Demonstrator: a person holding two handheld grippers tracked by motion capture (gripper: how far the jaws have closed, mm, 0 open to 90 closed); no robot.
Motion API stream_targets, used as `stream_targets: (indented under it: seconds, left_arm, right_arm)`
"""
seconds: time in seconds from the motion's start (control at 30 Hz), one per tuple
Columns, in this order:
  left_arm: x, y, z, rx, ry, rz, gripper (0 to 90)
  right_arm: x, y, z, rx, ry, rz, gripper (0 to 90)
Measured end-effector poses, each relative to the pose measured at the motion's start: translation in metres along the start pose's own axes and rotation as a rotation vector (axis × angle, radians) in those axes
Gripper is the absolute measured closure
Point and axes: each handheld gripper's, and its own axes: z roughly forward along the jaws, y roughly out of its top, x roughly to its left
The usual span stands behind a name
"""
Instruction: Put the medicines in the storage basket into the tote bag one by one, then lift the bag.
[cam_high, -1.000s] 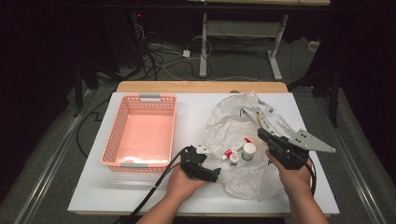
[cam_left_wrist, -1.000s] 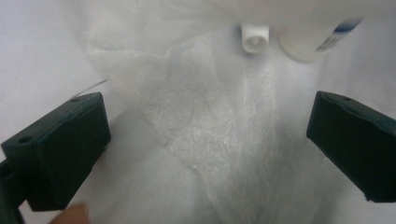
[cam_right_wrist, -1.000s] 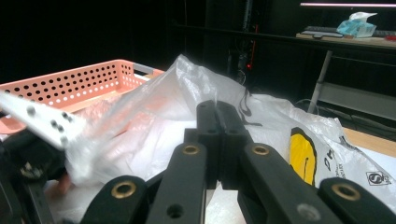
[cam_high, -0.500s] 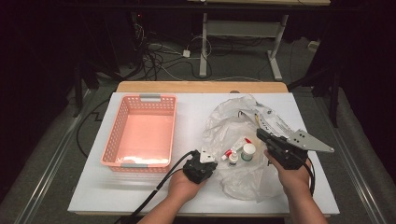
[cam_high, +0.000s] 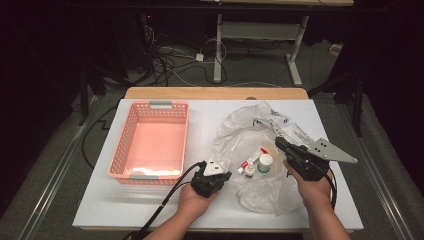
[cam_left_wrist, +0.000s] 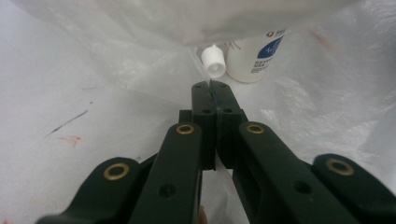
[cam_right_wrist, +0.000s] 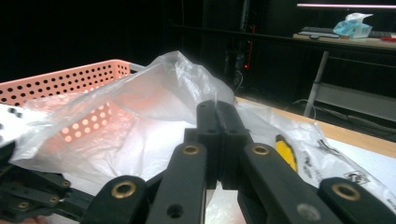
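We have the bag lying on the table right of the basket. Left gripper has just been closing and pinches its near edge; right gripper clamps the film too. It looks thin, soft and slippery, so grip the rim, not the bottles.

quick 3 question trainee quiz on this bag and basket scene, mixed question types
1. True or false: the left hand-held gripper is shut on the plastic bag's edge.
2. Which colour is the basket? A blue, B pink, C green.
3. Fill in: the white bottle lies inside the ____.

Key: 1 true, its jaws just closed on the film. 2 B. 3 plastic bag.
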Motion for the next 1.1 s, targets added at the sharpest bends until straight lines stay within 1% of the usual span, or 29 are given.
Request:
stream_targets:
  seconds: [0.1,0.13,0.2,0.27,0.37,0.43,0.5,0.6,0.67,0.7,0.77,0.8,0.87,0.9,0.93,1.03,1.07,1.1]
  left_arm:
    - [-0.002,-0.002,-0.004,-0.041,0.006,0.016,87.9]
    - [-0.002,-0.003,-0.005,-0.053,0.007,0.018,87.9]
    - [-0.003,-0.004,-0.006,-0.070,0.012,0.020,87.9]
    - [-0.003,-0.004,-0.008,-0.082,0.011,0.015,87.9]
    - [-0.004,-0.003,-0.010,-0.100,-0.006,-0.003,87.9]
    - [-0.008,-0.001,-0.012,-0.118,-0.003,0.001,87.9]
    - [-0.012,0.003,-0.014,-0.142,0.011,0.021,87.9]
    - [-0.015,0.012,-0.019,-0.196,0.014,0.016,87.9]
    - [-0.016,0.018,-0.023,-0.225,0.029,0.032,87.9]
    - [-0.017,0.021,-0.025,-0.244,0.037,0.037,87.8]
    - [-0.018,0.027,-0.030,-0.282,0.053,0.042,87.9]
    - [-0.018,0.030,-0.032,-0.298,0.059,0.047,87.9]
    - [-0.019,0.035,-0.036,-0.331,0.067,0.045,87.8]
    - [-0.019,0.038,-0.037,-0.344,0.066,0.038,87.9]
    - [-0.019,0.040,-0.038,-0.353,0.069,0.039,87.8]
    - [-0.018,0.049,-0.041,-0.377,0.086,0.054,87.9]
    - [-0.018,0.052,-0.041,-0.387,0.092,0.057,87.8]
    - [-0.017,0.054,-0.041,-0.395,0.097,0.062,87.9]
  right_arm:
    - [0.000,-0.002,0.001,0.002,-0.008,0.007,90.0]
    - [0.000,-0.003,0.002,0.003,-0.010,0.002,90.0]
    - [0.000,-0.005,0.002,0.005,-0.015,0.004,90.0]
    - [-0.001,-0.007,0.003,0.006,-0.017,0.014,90.0]
    - [0.000,-0.007,0.001,-0.002,-0.025,0.017,90.0]
    - [-0.001,-0.004,0.000,-0.012,-0.032,0.018,90.0]
    - [-0.002,-0.001,-0.002,-0.035,-0.042,0.019,90.0]
    - [-0.002,0.002,-0.002,-0.054,-0.049,0.023,90.0]
    - [-0.001,0.003,-0.001,-0.061,-0.055,0.026,90.0]
    - [-0.001,0.003,-0.001,-0.065,-0.056,0.018,90.0]
    - [-0.001,0.003,-0.001,-0.067,-0.059,0.014,90.0]
    - [-0.001,0.004,-0.001,-0.066,-0.056,0.024,90.0]
    - [-0.002,0.004,-0.001,-0.076,-0.057,0.011,90.0]
    - [-0.002,0.005,-0.001,-0.083,-0.059,0.021,90.0]
    - [-0.002,0.005,-0.001,-0.087,-0.061,0.018,90.0]
    - [-0.004,0.008,-0.002,-0.104,-0.069,0.032,90.0]
    - [-0.005,0.008,-0.002,-0.110,-0.071,0.017,90.0]
    - [-0.005,0.010,-0.002,-0.116,-0.075,0.020,90.0]
